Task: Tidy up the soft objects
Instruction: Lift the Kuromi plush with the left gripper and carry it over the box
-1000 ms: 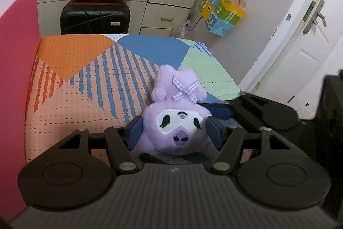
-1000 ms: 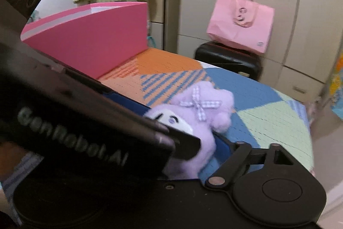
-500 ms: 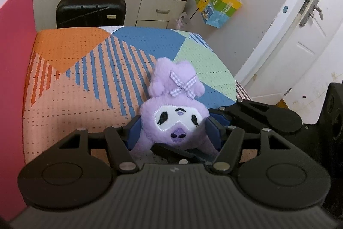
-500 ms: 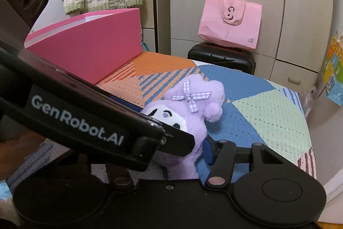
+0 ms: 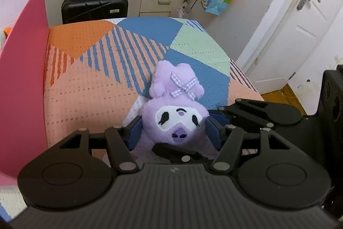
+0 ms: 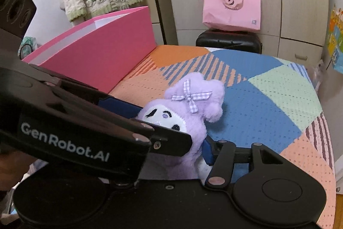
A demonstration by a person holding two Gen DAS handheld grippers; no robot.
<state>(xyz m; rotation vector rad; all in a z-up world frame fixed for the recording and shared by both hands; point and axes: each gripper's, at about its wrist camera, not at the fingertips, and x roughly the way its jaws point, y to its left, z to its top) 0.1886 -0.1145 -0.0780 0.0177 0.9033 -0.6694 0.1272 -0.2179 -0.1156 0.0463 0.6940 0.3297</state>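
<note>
A: What has moved since a second ago?

B: The right gripper (image 5: 188,153) has come in under and beside the purple plush toy (image 5: 178,119). A second ago its jaws stood wide; now they have narrowed around the toy. The toy itself has tilted a little and sits slightly higher against the bedspread (image 5: 90,83) than it did.

A: So who has the toy?

B: The left gripper (image 5: 174,132) is clenched on it. Its two blue pads press the toy's cheeks from either side, face towards the camera, checked bow on top.

A: And the right one?

B: In the right wrist view one blue pad (image 6: 206,150) of the right gripper (image 6: 171,151) touches the toy's (image 6: 190,113) side low down. The other pad is hidden behind the left gripper's black body, so I cannot tell whether it grips.

A: Where is the toy in the room?

B: Just above the patterned bedspread, near its front edge. The pink box (image 6: 96,53) stands open well to the left of it. Beyond the bed, a pink bag (image 6: 231,8) sits on a black suitcase (image 6: 229,41).
</note>
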